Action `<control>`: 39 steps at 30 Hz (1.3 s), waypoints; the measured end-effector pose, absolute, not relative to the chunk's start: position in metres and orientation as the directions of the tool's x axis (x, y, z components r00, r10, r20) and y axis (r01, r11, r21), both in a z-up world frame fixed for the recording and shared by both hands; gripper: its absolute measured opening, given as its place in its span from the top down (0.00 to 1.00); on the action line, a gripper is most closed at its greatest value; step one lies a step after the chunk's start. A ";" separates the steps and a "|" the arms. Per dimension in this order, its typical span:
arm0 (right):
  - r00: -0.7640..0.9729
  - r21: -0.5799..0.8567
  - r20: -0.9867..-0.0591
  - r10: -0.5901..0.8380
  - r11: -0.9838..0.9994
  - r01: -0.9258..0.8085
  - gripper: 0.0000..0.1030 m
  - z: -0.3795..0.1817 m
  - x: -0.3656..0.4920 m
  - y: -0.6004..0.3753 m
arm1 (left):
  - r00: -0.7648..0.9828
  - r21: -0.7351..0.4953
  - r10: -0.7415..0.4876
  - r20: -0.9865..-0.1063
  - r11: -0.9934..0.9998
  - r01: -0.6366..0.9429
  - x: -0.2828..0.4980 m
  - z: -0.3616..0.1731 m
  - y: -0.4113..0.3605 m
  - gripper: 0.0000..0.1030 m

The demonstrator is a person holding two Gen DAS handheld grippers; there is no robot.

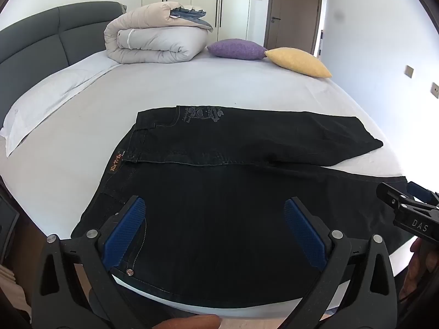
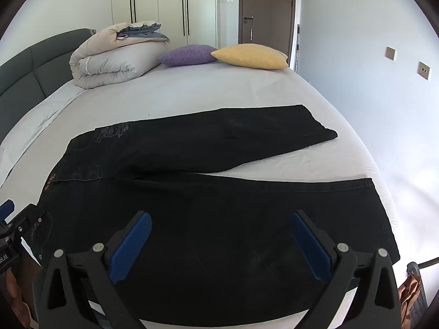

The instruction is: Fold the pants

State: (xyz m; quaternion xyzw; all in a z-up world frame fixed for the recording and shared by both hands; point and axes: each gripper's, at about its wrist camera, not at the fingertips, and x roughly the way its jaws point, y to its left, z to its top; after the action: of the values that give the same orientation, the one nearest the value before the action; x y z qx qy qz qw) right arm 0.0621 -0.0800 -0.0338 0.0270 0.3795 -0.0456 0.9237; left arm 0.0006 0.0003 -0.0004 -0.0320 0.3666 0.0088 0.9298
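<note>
Lying spread flat on the white bed sheet (image 2: 247, 90), the black jeans (image 1: 219, 181) had both legs running rightward, splayed in a V, waistband to the left. The left gripper (image 1: 214, 219) hovered wide above the hip and pocket area, empty; the right gripper (image 2: 222, 233) hung equally wide over the near leg, holding nothing. The main risk looked to be a pinch catching only the top layer of denim, so the leg would drag and wrinkle instead of folding cleanly onto the far leg. Uneven lifting between the two could also skew the seam, and the near edge overhanging the mattress might slide off.
</note>
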 end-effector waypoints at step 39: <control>0.704 0.007 -0.708 -0.063 0.995 0.096 0.00 -0.043 0.060 -0.071 | 0.734 -0.051 0.001 -0.680 0.997 -0.049 0.000 -0.007 0.005 0.00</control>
State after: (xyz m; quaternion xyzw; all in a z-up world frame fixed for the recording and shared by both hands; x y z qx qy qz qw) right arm 0.0601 -0.0706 -0.0426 0.0219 0.3825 -0.0430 0.9227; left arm 0.0000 0.0049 -0.0066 -0.0329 0.3648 0.0136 0.9304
